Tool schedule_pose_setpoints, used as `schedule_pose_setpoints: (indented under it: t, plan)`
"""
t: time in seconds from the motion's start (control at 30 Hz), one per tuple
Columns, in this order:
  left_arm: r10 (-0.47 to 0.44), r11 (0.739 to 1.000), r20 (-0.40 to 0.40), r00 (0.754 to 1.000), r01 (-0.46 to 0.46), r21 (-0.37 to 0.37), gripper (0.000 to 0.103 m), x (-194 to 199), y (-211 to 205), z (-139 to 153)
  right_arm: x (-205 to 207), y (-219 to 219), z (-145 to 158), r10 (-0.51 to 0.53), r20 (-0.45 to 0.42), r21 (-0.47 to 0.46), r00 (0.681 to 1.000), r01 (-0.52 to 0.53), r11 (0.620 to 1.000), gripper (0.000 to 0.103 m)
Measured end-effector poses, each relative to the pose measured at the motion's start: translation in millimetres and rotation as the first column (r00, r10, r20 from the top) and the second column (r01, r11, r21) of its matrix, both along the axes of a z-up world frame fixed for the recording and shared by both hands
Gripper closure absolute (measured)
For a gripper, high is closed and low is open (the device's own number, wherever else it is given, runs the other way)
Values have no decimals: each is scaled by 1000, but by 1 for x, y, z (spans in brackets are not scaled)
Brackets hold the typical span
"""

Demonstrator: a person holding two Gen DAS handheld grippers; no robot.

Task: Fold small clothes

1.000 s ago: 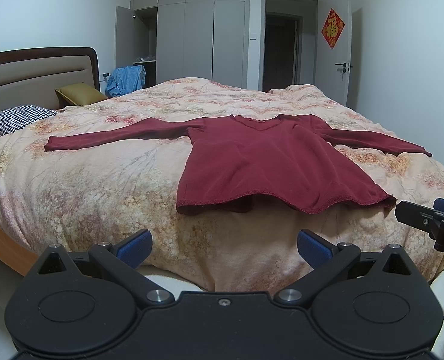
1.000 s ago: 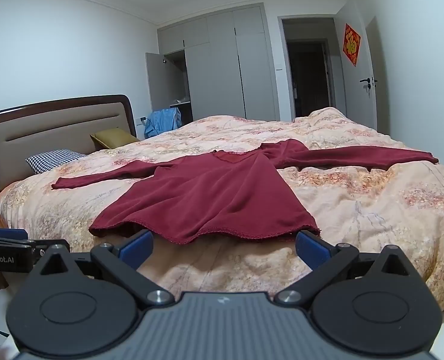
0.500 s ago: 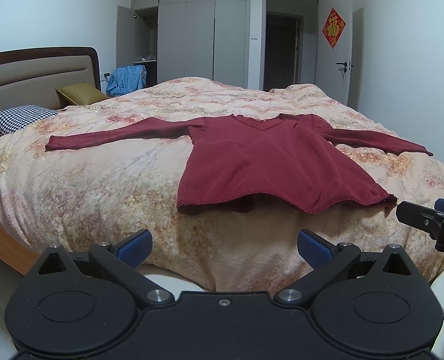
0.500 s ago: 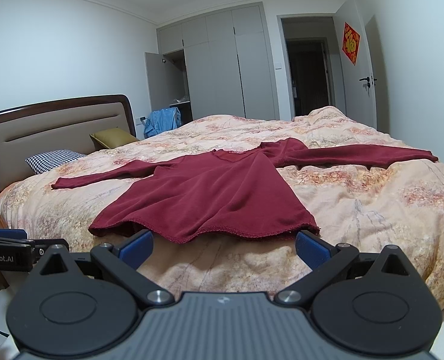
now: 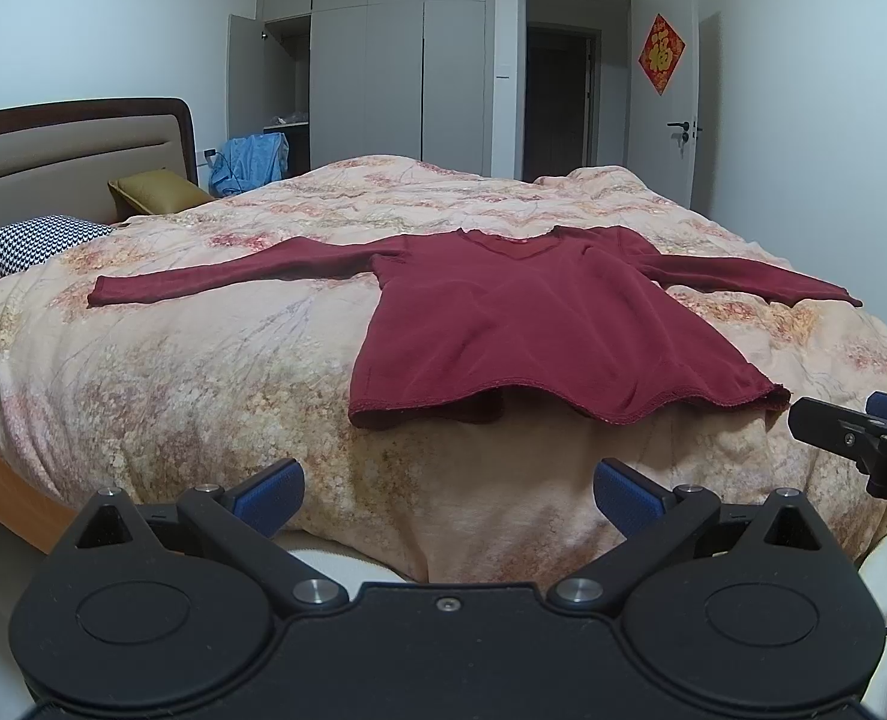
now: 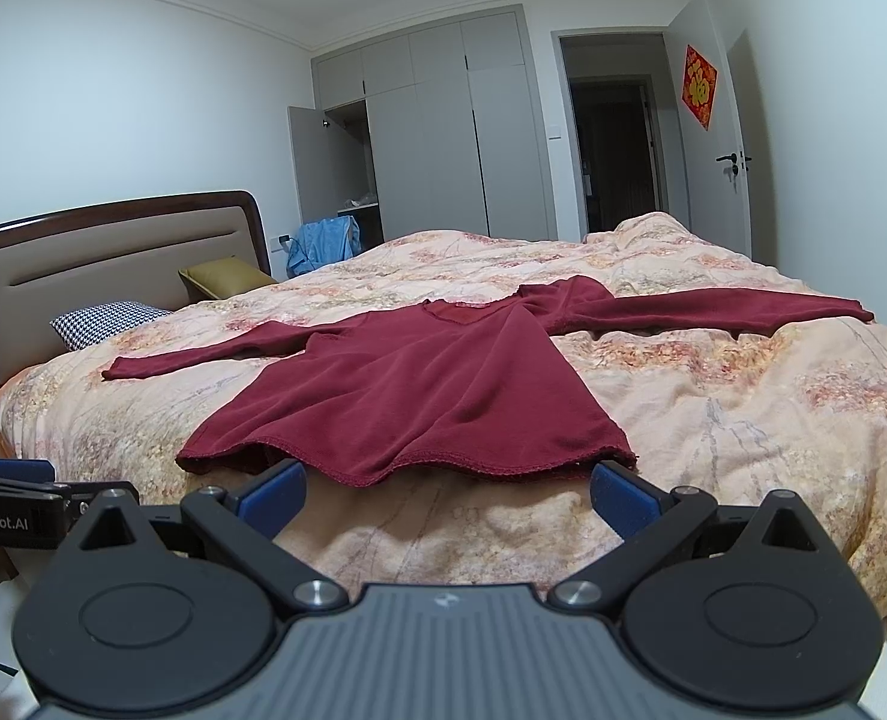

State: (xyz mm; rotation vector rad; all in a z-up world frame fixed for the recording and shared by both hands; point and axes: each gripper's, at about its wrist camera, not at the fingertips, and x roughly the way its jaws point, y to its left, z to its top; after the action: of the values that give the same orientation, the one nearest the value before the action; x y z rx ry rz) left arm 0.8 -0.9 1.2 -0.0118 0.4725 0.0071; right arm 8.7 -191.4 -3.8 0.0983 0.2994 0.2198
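A dark red long-sleeved top [image 5: 521,324] lies flat on the floral bedspread [image 5: 173,372], sleeves spread to both sides and hem at the bed's near edge. It also shows in the right wrist view [image 6: 419,390]. My left gripper [image 5: 446,495] is open and empty, below the hem's left part. My right gripper [image 6: 446,489] is open and empty, right at the hem, and shows at the right edge of the left wrist view [image 5: 851,432]. The left gripper shows at the left edge of the right wrist view [image 6: 17,498].
A houndstooth pillow [image 5: 41,240] and an olive pillow [image 5: 155,192] lie by the headboard [image 5: 71,150]. Blue clothes [image 5: 251,162] hang by an open grey wardrobe [image 5: 371,54]. An open door [image 5: 677,102] stands at the back right.
Both grippers have edged slightly closer to the hem. The top has not moved.
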Motion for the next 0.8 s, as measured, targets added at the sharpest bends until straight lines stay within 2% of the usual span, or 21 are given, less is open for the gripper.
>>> schedule_pose_setpoints:
  t: [0.8]
  plan:
    - [1,1000,1,1000,-1,7,1,0,-1,0,0,-1,0,0,1,5,1000,0,1000,0]
